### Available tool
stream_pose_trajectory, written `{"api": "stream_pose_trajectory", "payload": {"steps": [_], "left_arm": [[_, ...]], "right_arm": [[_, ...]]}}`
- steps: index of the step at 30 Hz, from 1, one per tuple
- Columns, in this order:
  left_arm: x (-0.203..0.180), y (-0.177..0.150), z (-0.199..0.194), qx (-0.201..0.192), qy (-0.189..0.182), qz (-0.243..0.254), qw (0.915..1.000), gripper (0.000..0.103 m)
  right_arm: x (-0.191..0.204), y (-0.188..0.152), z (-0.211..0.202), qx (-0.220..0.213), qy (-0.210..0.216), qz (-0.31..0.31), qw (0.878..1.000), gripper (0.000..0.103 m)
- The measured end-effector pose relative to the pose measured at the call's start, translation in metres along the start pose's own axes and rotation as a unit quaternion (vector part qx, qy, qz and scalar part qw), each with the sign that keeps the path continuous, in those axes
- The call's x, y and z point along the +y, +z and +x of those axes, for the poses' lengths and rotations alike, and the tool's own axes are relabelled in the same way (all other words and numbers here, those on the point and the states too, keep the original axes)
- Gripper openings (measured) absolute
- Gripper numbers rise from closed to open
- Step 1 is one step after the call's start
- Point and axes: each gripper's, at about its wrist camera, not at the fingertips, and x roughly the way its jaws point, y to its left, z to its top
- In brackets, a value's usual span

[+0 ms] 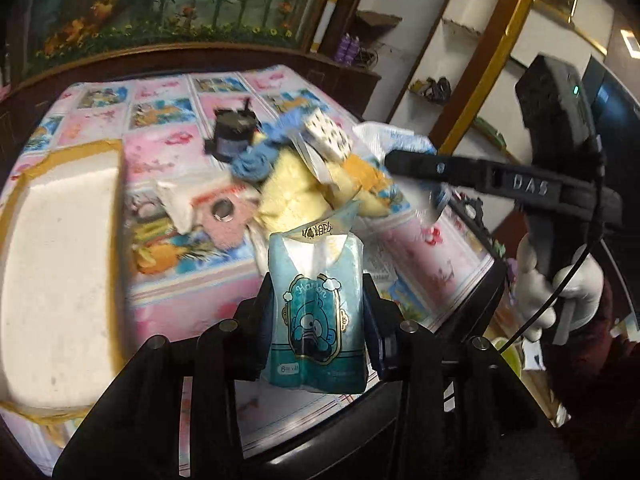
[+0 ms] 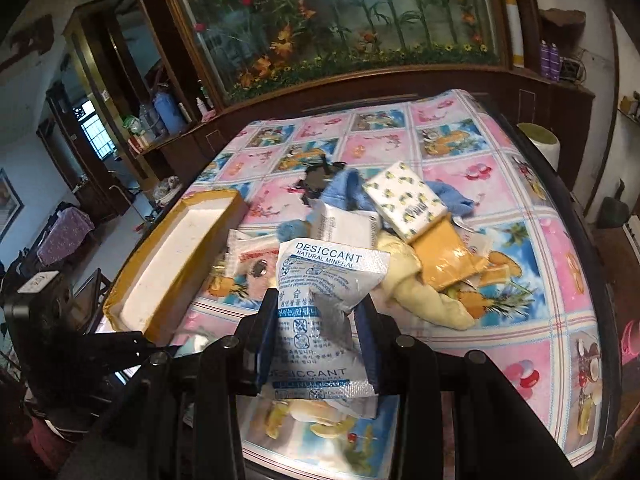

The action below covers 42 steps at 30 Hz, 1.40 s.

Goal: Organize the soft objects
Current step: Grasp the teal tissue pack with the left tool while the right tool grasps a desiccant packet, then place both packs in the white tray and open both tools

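Holding a blue tissue pack [image 1: 318, 312] in the left gripper [image 1: 318, 320] and a desiccant bag [image 2: 320, 312] in the right gripper [image 2: 318, 344] above the bench [image 2: 560, 280], both fingers clenched, the person seems mid-transfer, probably next toward the white box [image 2: 176, 256].

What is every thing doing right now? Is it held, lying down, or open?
Left gripper: shut on the blue tissue pack.
Blue tissue pack: held upright, off the table.
Right gripper: shut on the desiccant packet.
Desiccant packet: held, crumpled, off the table.
White foam box: open, nothing seen inside.
Lemon-print tissue pack: tilted on top of the pile.
Yellow cloth: crumpled on the table.
Blue cloth: bunched in the pile.
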Motion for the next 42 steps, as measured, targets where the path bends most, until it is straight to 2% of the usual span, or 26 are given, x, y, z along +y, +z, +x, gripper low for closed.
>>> {"api": "stream_pose_trajectory", "payload": {"steps": [3, 6, 8, 11, 14, 17, 21, 24, 26, 28, 30, 35, 39, 41, 42], "left_arm": [[0.036, 0.025, -0.042, -0.037, 0.031, -0.043, 0.9979, 0.039], [0.082, 0.053, -0.059, -0.06, 0.088, -0.082, 0.9909, 0.039], [0.115, 0.067, -0.056, -0.065, 0.104, -0.109, 0.9864, 0.04], [0.165, 0.07, -0.034, -0.055, 0.114, -0.157, 0.9794, 0.04], [0.203, 0.064, -0.009, -0.041, 0.127, -0.192, 0.9722, 0.04], [0.233, 0.06, 0.008, -0.029, 0.123, -0.22, 0.9673, 0.04], [0.259, 0.058, 0.021, -0.022, 0.121, -0.25, 0.9604, 0.047], [0.274, 0.054, 0.025, -0.021, 0.093, -0.285, 0.9537, 0.05], [0.281, 0.052, 0.027, -0.02, 0.078, -0.304, 0.9494, 0.056], [0.283, 0.049, 0.024, -0.024, 0.066, -0.313, 0.9472, 0.057], [0.283, 0.049, 0.019, -0.029, 0.064, -0.317, 0.946, 0.057], [0.265, 0.054, -0.007, -0.045, 0.086, -0.312, 0.9452, 0.057], [0.227, 0.063, -0.031, -0.075, 0.083, -0.287, 0.9513, 0.058], [0.204, 0.065, -0.036, -0.081, 0.074, -0.271, 0.9563, 0.061], [0.191, 0.066, -0.037, -0.082, 0.069, -0.262, 0.9592, 0.062]], "right_arm": [[0.031, 0.022, 0.013, 0.009, 0.052, -0.015, 0.998, 0.037], [0.063, 0.049, 0.035, 0.022, 0.105, -0.025, 0.994, 0.037], [0.083, 0.064, 0.057, 0.027, 0.126, -0.028, 0.991, 0.037], [0.106, 0.079, 0.101, 0.05, 0.146, -0.024, 0.988, 0.037], [0.126, 0.085, 0.147, 0.074, 0.132, -0.037, 0.988, 0.037], [0.138, 0.086, 0.185, 0.093, 0.111, -0.049, 0.988, 0.037], [0.144, 0.088, 0.223, 0.11, 0.08, -0.062, 0.989, 0.037], [0.147, 0.088, 0.243, 0.112, 0.056, -0.071, 0.99, 0.04], [0.144, 0.089, 0.254, 0.12, 0.05, -0.061, 0.99, 0.044], [0.138, 0.089, 0.258, 0.125, 0.061, -0.042, 0.989, 0.051], [0.132, 0.09, 0.256, 0.125, 0.063, -0.03, 0.99, 0.051], [0.112, 0.094, 0.211, 0.092, 0.075, -0.015, 0.993, 0.051], [0.086, 0.096, 0.154, 0.047, 0.071, -0.01, 0.996, 0.053], [0.065, 0.092, 0.124, 0.025, 0.056, -0.005, 0.998, 0.062], [0.054, 0.088, 0.111, 0.016, 0.045, -0.001, 0.999, 0.064]]}}
